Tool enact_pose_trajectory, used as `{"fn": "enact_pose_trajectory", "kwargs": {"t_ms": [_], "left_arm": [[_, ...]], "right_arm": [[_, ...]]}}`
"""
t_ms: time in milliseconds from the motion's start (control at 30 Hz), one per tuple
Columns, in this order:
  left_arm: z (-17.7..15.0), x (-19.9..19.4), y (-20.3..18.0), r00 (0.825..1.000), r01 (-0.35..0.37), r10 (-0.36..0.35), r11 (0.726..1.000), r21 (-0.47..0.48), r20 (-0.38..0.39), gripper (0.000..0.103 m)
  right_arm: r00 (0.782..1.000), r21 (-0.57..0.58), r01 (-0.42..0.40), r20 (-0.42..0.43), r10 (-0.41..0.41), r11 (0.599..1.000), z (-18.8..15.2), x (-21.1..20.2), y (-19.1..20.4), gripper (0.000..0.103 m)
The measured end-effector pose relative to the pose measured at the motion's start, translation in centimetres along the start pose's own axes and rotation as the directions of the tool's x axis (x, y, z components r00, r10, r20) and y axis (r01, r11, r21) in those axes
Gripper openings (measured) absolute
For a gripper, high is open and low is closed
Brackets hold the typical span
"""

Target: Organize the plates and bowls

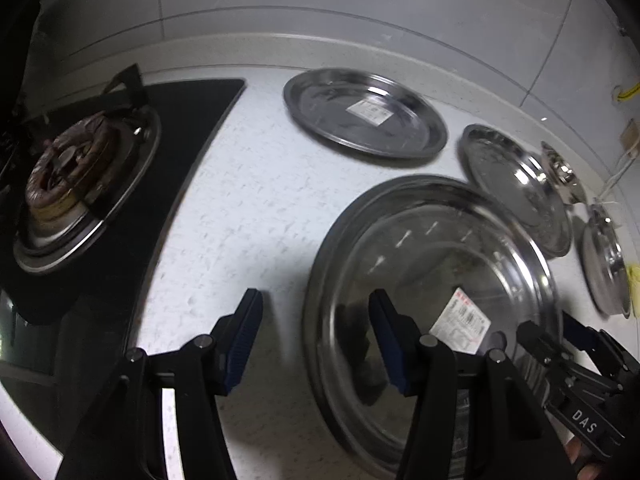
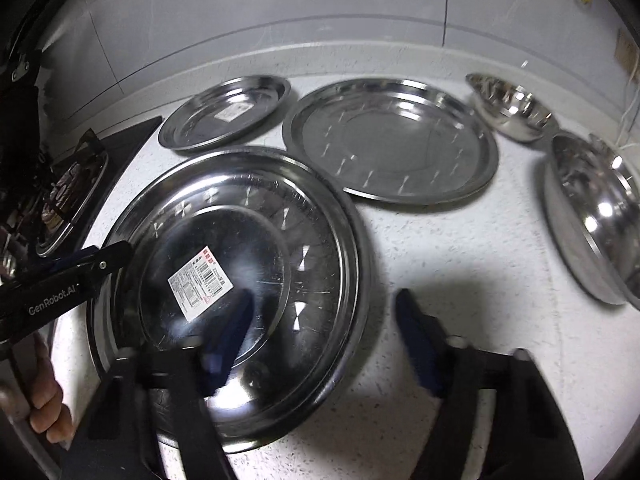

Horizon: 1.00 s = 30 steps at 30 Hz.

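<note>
A: Where is the largest plate, and how does it handle?

B: Nearest on the white surface. Likely light, rigid, slippery steel; grip the rim.

A: Jaws?

B: Left gripper and right gripper: both open, each straddling that rim, holding nothing.

A: Obstructions?

B: Medium plate just behind, small plate beside it, two bowls right, stove burner left.
</note>
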<state>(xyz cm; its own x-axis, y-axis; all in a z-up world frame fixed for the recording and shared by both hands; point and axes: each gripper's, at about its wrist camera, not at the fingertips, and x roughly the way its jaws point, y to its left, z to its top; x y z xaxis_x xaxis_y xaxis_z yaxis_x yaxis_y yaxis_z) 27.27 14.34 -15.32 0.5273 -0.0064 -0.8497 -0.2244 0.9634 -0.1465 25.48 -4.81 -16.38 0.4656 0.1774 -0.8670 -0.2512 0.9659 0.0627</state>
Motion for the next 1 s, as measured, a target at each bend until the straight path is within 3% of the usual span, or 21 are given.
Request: {"fn": "enact_pose_trajectory", "kwargs": {"t_ms": [133,200,267,400,667,1000], "left_arm": [[0.3,0.1,0.1,0.997,0.081,-0.081,0.997,-0.016,-0.012,0.053],[0.3,0.1,0.2,0.994,0.111,-0.112,0.993,-0.025,-0.011,0.041],[0.2,0.1,0.3,0.996,0.092,-0.092,0.995,-0.033,-0.007,0.032],[0.0,0.0,1.3,0.991,0.129,-0.131,0.989,-0.079,-0.027,0.015],[-1.6,-2.8,0.9,0.988,0.153,-0.153,0.984,-0.094,0.006,0.014],[-5.3,-11.9,-0.1,0.984,0.173,-0.17,0.983,-0.055,0.056,0.014]], "right_arm": [[1.0,-0.022,-0.025,0.003,0.025,0.999,0.2,0.0,-0.3,0.036],[1.0,-0.032,-0.017,0.006,0.017,0.999,0.1,-0.1,-0.6,0.023],[1.0,-0.037,-0.005,0.013,0.006,0.999,0.0,-0.3,-0.8,0.014],[1.0,-0.045,0.002,0.023,-0.001,0.999,0.0,-0.5,-1.3,0.013],[0.996,-0.051,-0.002,0.086,0.006,0.999,0.1,-3.5,-1.9,0.011],[0.993,-0.047,-0.053,0.102,0.058,0.997,-2.6,-11.3,-3.0,0.011]]}}
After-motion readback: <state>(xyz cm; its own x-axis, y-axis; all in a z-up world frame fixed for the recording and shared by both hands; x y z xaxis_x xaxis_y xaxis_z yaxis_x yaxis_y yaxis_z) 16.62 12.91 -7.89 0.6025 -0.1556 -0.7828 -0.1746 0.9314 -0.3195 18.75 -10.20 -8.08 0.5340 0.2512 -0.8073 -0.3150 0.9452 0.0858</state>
